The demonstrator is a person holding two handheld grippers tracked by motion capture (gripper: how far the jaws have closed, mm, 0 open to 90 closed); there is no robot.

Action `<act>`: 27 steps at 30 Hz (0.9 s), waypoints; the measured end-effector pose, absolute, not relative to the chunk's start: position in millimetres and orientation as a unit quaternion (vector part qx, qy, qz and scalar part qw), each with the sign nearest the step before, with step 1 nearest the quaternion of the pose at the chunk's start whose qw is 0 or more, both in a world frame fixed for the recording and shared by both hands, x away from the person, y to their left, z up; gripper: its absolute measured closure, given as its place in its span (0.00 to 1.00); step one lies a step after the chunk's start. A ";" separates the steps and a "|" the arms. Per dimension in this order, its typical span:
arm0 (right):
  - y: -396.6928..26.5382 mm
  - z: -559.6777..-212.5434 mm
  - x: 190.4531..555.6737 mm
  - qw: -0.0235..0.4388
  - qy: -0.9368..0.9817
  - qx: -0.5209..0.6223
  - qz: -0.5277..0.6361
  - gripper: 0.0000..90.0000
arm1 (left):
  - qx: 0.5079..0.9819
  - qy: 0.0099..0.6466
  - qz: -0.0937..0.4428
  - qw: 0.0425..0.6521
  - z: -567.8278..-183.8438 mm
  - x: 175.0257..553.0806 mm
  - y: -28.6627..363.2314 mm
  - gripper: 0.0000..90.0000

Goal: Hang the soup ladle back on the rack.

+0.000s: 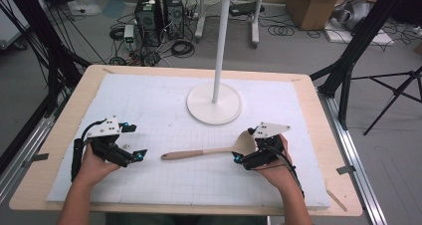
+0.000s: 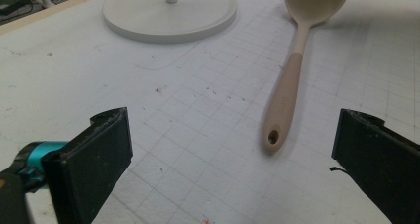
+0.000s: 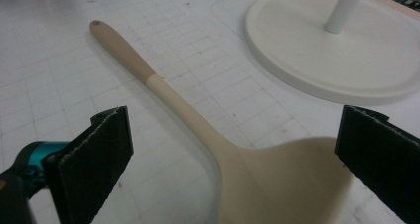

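A beige spoon (image 1: 209,152) lies flat on the white gridded mat (image 1: 164,100), its bowl toward the right and its handle end pointing left. My right gripper (image 1: 245,146) is open at the bowl, and the bowl (image 3: 282,184) lies between its spread jaws. My left gripper (image 1: 135,142) rests open on the mat a short way left of the handle end. In the left gripper view the spoon (image 2: 292,70) lies ahead, its holed handle tip nearest the jaws, and nothing sits between them.
A white stand with a round base (image 1: 214,103) and a tall pole (image 1: 219,41) stands on the mat behind the spoon. The mat lies on a wooden table (image 1: 64,130). Black frame legs, cables, computers and boxes sit on the floor beyond.
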State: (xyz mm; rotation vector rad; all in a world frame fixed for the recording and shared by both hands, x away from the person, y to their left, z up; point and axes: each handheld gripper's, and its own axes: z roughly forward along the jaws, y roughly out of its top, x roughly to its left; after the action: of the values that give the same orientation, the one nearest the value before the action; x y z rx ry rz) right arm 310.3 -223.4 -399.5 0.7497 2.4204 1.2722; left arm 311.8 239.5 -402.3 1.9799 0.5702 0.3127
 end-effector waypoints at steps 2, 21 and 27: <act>-214.6 -397.4 313.6 0.148 0.851 0.252 0.437 0.00 | 0.822 0.235 0.129 0.502 -402.7 312.1 238.8 0.03; -128.3 -410.9 343.7 0.091 0.909 0.195 0.356 0.02 | 0.820 0.246 0.132 0.500 -405.2 312.6 244.6 0.03; -121.6 -419.3 346.3 0.092 0.921 0.191 0.326 0.07 | 0.821 0.249 0.133 0.497 -406.6 313.3 244.1 0.03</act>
State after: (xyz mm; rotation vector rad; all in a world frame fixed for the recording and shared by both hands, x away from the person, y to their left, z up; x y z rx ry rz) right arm 346.3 -121.6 -419.3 0.5672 2.7366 0.9674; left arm 313.3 244.1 -406.6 1.9870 0.6034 0.3210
